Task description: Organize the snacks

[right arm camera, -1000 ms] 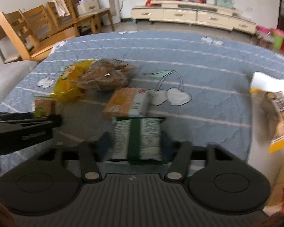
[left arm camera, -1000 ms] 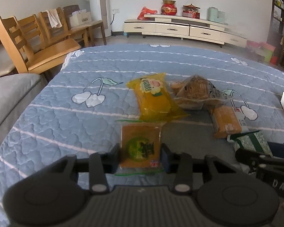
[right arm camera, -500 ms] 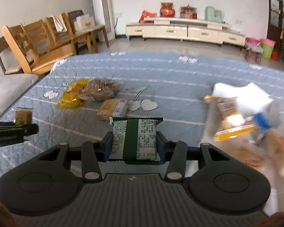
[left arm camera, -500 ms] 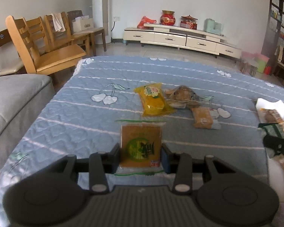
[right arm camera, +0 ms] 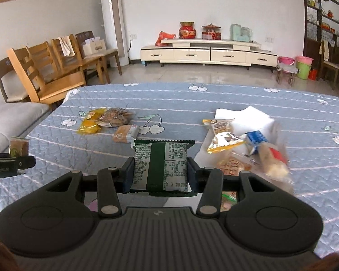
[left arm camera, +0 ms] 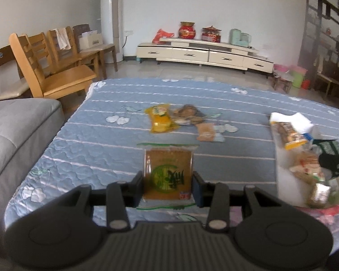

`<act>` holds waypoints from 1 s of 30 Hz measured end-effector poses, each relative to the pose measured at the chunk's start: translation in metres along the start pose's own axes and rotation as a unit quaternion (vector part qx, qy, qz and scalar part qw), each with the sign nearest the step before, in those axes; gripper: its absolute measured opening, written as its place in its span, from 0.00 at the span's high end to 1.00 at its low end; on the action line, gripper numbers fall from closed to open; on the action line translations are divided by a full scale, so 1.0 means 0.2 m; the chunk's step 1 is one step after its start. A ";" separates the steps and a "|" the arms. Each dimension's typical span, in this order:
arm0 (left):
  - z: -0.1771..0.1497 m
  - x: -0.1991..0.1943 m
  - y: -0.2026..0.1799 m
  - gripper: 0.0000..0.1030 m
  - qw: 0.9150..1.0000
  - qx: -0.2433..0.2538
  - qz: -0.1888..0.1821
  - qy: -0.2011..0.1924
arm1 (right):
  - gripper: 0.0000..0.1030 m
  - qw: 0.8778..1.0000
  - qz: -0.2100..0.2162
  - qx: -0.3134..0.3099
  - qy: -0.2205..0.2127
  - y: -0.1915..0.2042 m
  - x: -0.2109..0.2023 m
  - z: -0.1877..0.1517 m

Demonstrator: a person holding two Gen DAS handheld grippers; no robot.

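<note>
Your left gripper (left arm camera: 168, 184) is clamped on an orange snack packet (left arm camera: 168, 174) with a green round label, held upright above the blue quilted cover (left arm camera: 97, 140). Your right gripper (right arm camera: 160, 174) is closed on a green-and-white snack packet (right arm camera: 161, 166), printed side up — it sits raised just left of the white container (right arm camera: 248, 118) heaped with snacks. Out on the cover, well ahead of both grippers, lie a yellow packet (left arm camera: 160, 119), a clear bag of brown snacks (left arm camera: 188, 114) touching it, and a small orange packet (left arm camera: 206, 132) just beside them.
</note>
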State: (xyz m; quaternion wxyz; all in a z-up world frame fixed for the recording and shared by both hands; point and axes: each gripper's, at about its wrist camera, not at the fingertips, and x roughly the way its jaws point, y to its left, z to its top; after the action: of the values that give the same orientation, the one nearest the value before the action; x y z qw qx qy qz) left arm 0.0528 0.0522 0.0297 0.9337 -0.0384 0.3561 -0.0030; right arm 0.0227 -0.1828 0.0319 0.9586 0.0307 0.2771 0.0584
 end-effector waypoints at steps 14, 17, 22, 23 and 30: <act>0.00 -0.25 -0.25 0.60 0.998 0.026 -0.034 -0.035 | 0.43 0.999 0.004 -0.002 -0.052 -0.04 -0.27 -0.02; 0.01 -0.27 -0.30 0.60 0.998 0.033 -0.041 -0.040 | 0.43 0.998 -0.002 -0.002 -0.061 -0.06 -0.31 -0.03; 0.02 -0.29 -0.40 0.60 0.996 0.048 -0.052 -0.046 | 0.43 0.997 -0.009 0.004 -0.072 -0.12 -0.33 -0.04; 0.02 -0.28 -0.42 0.60 0.996 0.050 -0.054 -0.047 | 0.43 0.997 -0.012 0.005 -0.074 -0.13 -0.34 -0.04; 0.02 -0.28 -0.54 0.60 0.994 0.068 -0.071 -0.046 | 0.43 0.996 -0.030 0.011 -0.086 -0.18 -0.38 -0.06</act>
State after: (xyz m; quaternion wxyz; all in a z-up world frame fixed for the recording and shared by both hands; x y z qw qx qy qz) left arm 0.0166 -0.0540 0.0775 0.9470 0.0001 0.3080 -0.0916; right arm -0.0433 -0.2284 0.0591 0.9798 0.0380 0.1951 0.0233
